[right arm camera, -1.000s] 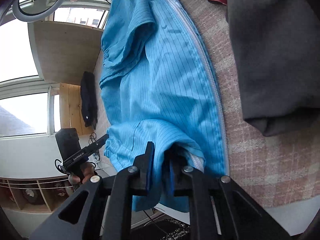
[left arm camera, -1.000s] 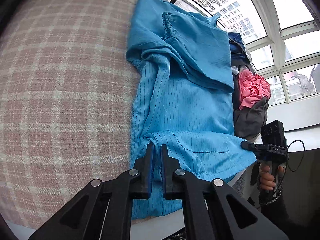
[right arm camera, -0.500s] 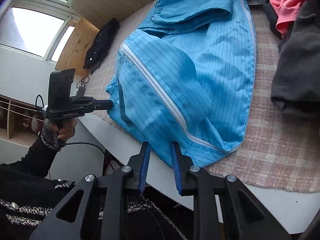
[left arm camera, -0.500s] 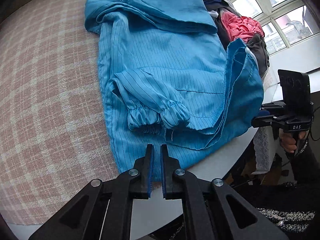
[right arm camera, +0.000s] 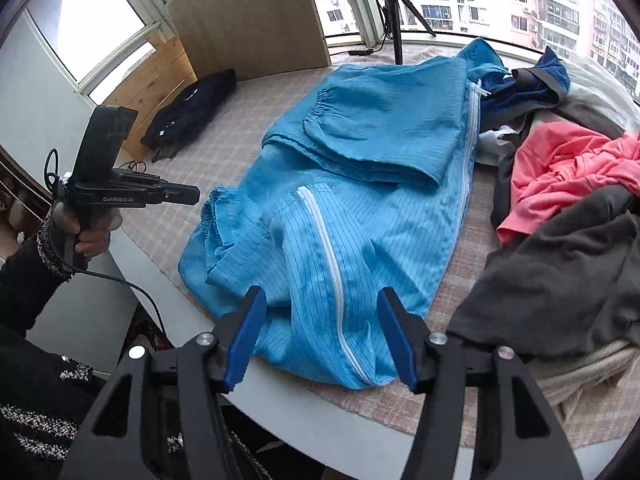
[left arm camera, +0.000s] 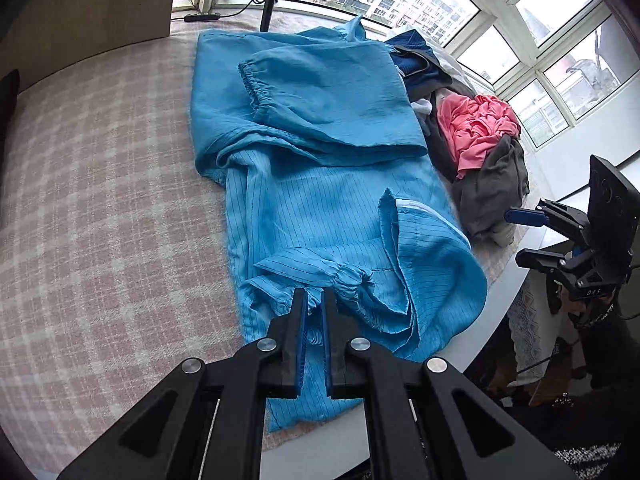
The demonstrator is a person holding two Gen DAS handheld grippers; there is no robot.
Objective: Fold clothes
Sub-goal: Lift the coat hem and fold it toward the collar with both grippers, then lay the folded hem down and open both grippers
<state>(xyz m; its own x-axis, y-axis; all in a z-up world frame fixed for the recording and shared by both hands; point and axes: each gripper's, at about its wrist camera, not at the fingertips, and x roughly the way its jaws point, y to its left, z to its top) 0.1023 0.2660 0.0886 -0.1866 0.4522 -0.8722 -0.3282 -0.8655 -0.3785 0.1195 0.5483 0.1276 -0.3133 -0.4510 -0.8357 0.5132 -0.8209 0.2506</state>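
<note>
Blue garment: a pinstriped zip-up garment [left arm camera: 320, 216] lies on the pink checked cover [left arm camera: 100, 220], its upper part doubled over itself, its lower hem bunched at the near table edge.
Zip: a white zipper [right arm camera: 324, 248] runs along the folded-up flap closest to the right wrist camera.
Cuff: one elastic sleeve cuff [left arm camera: 352, 276] rests on top of the fabric, just ahead of the left fingertips.
Left gripper [left arm camera: 315, 300]: jaws nearly together with only a thin slit between the blue pads (no cloth pinched that I can see); it hovers over the hem.
Right gripper [right arm camera: 320, 312]: jaws opening, pads standing well apart; the zip flap shows between them from the camera, but neither pad presses on it.
Laundry pile: a coral top [left arm camera: 476, 128], a grey garment [left arm camera: 492, 192] and dark blue cloth [right arm camera: 520, 84] heaped beside the blue one, window side.
Elsewhere: a black garment [right arm camera: 192, 108] lies apart near the wooden panel [right arm camera: 248, 12].
</note>
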